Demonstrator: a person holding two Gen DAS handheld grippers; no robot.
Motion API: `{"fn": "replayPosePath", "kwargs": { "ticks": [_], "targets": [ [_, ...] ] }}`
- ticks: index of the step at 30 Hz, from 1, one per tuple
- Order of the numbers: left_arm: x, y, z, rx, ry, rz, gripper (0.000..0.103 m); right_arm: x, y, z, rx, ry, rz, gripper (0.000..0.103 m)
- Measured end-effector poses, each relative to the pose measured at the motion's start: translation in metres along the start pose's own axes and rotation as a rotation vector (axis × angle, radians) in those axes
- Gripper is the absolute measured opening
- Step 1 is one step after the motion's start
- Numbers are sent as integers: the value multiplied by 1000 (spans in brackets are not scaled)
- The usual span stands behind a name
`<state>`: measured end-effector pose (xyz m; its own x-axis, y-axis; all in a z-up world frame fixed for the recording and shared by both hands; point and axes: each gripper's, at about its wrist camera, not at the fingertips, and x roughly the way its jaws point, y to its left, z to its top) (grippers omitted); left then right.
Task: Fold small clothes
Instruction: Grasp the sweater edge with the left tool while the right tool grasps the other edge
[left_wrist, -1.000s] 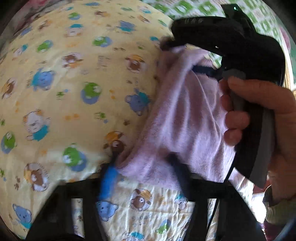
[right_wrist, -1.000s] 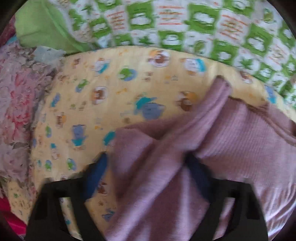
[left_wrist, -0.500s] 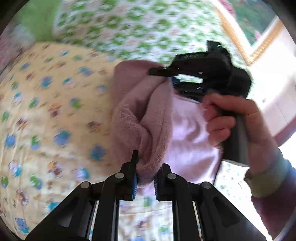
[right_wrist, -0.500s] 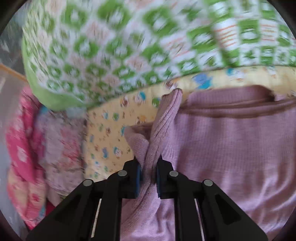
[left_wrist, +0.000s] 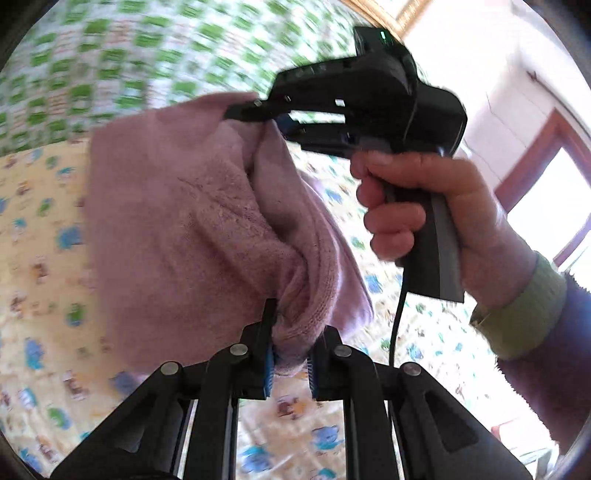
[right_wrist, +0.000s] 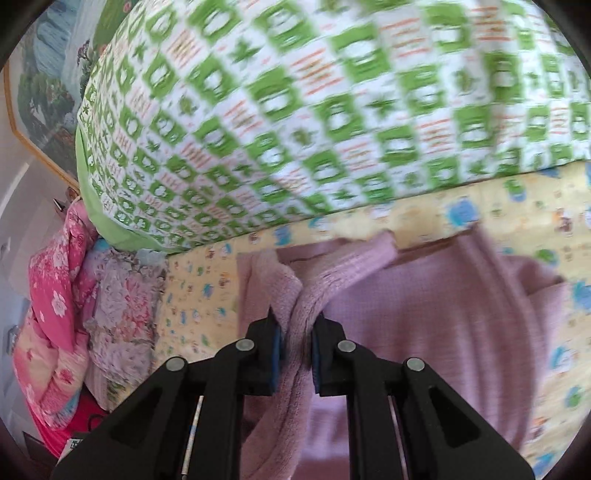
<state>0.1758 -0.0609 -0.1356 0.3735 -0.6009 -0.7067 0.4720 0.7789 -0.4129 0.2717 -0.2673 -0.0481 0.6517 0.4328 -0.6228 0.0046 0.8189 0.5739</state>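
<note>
I judge I am mid-fold: the pink garment (left_wrist: 207, 236) hangs lifted between my two grippers above the yellow cartoon sheet (left_wrist: 40, 229), and the next move calls for carrying the held edge across and laying it flat without letting it bunch. My left gripper (left_wrist: 291, 354) is clenched on a thick roll of the fabric at six o'clock. My right gripper (right_wrist: 297, 347) is likewise pinched shut on a gathered fold at six o'clock, the rest of the garment spreading toward three o'clock under the green checked quilt (right_wrist: 295, 110).
</note>
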Motion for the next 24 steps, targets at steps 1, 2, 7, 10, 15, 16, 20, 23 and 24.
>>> {"fn": "replayPosePath", "kwargs": {
  "ticks": [1, 2, 7, 10, 15, 16, 20, 23, 24],
  "targets": [
    [12, -5, 1, 15, 16, -3, 12, -5, -11, 0, -1, 1, -12, 14],
    [25, -11, 2, 28, 31, -3, 12, -8, -20, -1, -4, 1, -26, 14],
    [69, -26, 6, 52, 85, -15, 12, -14, -61, -9, 10, 12, -94, 14],
    [92, -32, 14, 61, 109, -28, 12, -20, -80, -14, 39, 1, -109, 14],
    [111, -39, 22, 76, 125, -48, 12, -28, -97, -14, 61, -25, -108, 14],
    [117, -40, 24, 77, 133, -49, 12, -27, -100, -14, 65, -22, -114, 14],
    [155, -37, 36, 76, 179, -41, 13, -20, -113, -19, 89, -8, -147, 15],
    [164, -39, 34, 67, 207, -34, 16, -23, -121, -24, 132, -17, -162, 31],
    [166, -37, 35, 59, 211, -39, 18, -27, -123, -25, 147, -27, -167, 33]
  ]
}}
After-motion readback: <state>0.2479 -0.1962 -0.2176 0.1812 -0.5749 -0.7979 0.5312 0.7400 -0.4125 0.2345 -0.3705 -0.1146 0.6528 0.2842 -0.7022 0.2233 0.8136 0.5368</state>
